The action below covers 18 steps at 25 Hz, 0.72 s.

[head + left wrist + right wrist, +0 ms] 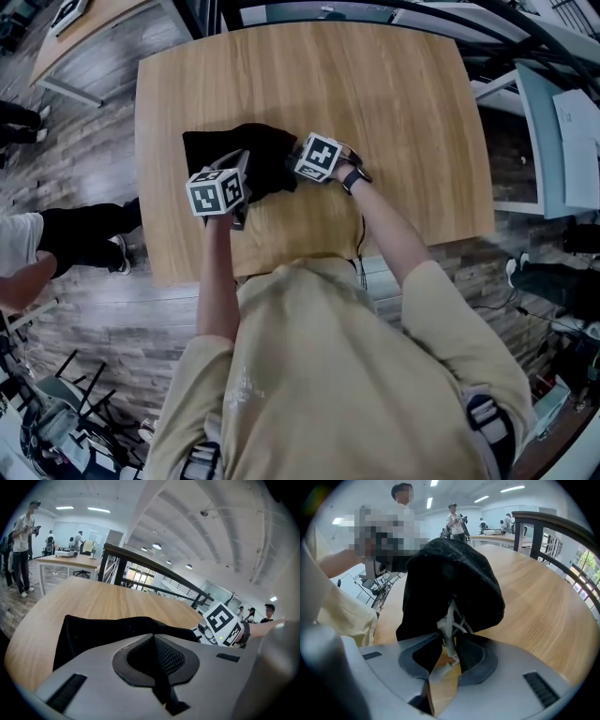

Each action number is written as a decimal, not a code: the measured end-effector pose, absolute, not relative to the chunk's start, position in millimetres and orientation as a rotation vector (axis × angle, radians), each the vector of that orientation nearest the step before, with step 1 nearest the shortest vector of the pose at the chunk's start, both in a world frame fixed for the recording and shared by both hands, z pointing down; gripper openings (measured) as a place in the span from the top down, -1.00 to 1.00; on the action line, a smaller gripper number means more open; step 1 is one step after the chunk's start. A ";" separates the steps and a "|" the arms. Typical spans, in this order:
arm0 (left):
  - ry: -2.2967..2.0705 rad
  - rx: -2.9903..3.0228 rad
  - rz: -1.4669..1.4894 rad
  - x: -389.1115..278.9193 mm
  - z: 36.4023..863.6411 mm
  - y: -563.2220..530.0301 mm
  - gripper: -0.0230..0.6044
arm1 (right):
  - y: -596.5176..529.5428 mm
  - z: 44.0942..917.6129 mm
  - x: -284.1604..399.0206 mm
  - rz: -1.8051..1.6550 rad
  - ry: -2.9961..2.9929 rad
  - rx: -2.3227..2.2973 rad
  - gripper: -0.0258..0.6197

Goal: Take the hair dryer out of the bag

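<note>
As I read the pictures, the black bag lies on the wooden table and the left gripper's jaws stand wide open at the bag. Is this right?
Not quite. The jaws of the left gripper are shut, pinching the fabric of the black bag, as the left gripper view shows. The bag does lie on the wooden table.

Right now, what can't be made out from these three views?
- Hair dryer: shows in no view; the black bag hides any contents.
- Right gripper: white cord lies between its jaws; right gripper view doesn't settle whether the pads press it.
- Bag's mouth: head view, covered by the right gripper.
</note>
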<state>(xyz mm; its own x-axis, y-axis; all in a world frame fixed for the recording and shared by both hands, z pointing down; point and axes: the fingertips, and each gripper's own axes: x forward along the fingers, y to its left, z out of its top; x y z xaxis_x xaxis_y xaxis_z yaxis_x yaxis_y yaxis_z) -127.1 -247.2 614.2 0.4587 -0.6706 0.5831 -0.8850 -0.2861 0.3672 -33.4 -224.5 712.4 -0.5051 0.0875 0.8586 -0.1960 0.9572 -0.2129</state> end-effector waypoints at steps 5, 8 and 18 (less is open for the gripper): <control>-1.290 2.040 0.434 -127.5 617.8 -247.8 0.87 | -221.4 694.9 -30.3 0.398 -2.172 0.104 0.72; -1.288 2.039 0.430 -127.1 617.8 -248.2 0.87 | -217.4 692.7 -23.5 0.398 -2.186 0.106 0.73; -1.308 1.995 0.409 -125.1 624.4 -254.2 0.87 | -217.0 673.4 17.6 0.341 -2.224 0.132 0.74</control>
<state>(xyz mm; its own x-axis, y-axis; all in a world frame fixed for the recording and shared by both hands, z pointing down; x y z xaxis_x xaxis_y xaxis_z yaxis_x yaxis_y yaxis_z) -125.1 -254.2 624.4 0.4388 -0.6683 0.6007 -0.8915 -0.2399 0.3843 17.6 -217.0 673.4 -0.6253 0.0229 0.7801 -0.2116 0.9571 -0.1978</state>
